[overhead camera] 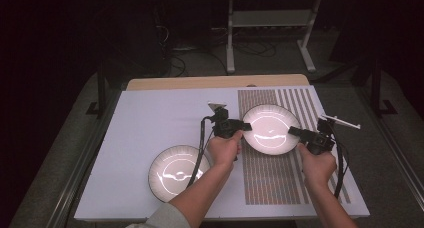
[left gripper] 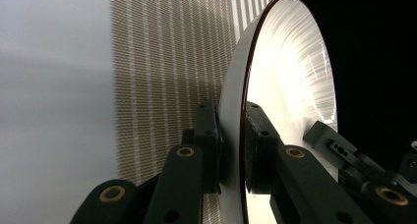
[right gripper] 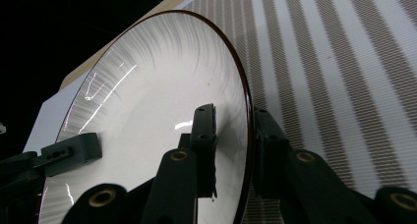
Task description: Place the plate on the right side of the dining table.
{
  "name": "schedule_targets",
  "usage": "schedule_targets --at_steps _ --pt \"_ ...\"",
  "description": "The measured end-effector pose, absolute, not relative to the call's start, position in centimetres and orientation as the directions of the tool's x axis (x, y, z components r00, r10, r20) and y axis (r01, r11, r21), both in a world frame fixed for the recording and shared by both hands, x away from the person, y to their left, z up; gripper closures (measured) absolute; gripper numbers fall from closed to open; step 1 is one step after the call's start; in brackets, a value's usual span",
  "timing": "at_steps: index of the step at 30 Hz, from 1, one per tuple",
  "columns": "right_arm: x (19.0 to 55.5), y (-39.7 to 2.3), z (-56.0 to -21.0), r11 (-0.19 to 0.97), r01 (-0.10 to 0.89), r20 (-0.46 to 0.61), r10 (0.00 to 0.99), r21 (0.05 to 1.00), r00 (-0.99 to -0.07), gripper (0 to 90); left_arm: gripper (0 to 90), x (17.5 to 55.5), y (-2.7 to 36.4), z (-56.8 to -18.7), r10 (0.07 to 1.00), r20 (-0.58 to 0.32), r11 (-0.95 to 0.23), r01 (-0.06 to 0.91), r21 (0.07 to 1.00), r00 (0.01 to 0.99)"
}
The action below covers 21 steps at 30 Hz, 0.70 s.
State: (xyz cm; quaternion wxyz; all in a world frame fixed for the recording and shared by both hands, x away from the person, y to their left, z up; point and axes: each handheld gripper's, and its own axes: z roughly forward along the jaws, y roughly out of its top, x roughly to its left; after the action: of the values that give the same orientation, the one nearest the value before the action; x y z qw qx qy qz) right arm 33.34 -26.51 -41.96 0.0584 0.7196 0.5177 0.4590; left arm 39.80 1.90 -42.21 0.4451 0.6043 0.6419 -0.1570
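Note:
A white ribbed plate with a dark rim (overhead camera: pixel 270 128) is held between both grippers over the striped mat (overhead camera: pixel 280 180). My left gripper (overhead camera: pixel 246 126) is shut on the plate's left rim. In the left gripper view its jaws (left gripper: pixel 235 150) clamp the plate's (left gripper: pixel 290 86) edge, one pad on each face. On the opposite rim, my right gripper (overhead camera: pixel 294 132) is shut too. The right gripper view shows that gripper (right gripper: pixel 235 140) pinching the plate (right gripper: pixel 157 96), with the left gripper's jaw tip (right gripper: pixel 69 150) across the dish.
A second, similar plate (overhead camera: pixel 175 172) lies on the white table cover (overhead camera: pixel 150 118) at the front left, beside the left forearm. The table's wooden far edge (overhead camera: pixel 215 82) and dark floor with a metal stand (overhead camera: pixel 230 38) lie beyond.

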Motion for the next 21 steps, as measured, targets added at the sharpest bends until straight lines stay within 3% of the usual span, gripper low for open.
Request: schedule_targets --at_steps 21 --pt "34.1 -31.0 -43.8 -0.465 0.683 0.576 0.814 0.564 0.078 74.0 77.4 41.2 -2.9 -44.7 0.644 -0.75 0.191 0.918 0.348 0.15"
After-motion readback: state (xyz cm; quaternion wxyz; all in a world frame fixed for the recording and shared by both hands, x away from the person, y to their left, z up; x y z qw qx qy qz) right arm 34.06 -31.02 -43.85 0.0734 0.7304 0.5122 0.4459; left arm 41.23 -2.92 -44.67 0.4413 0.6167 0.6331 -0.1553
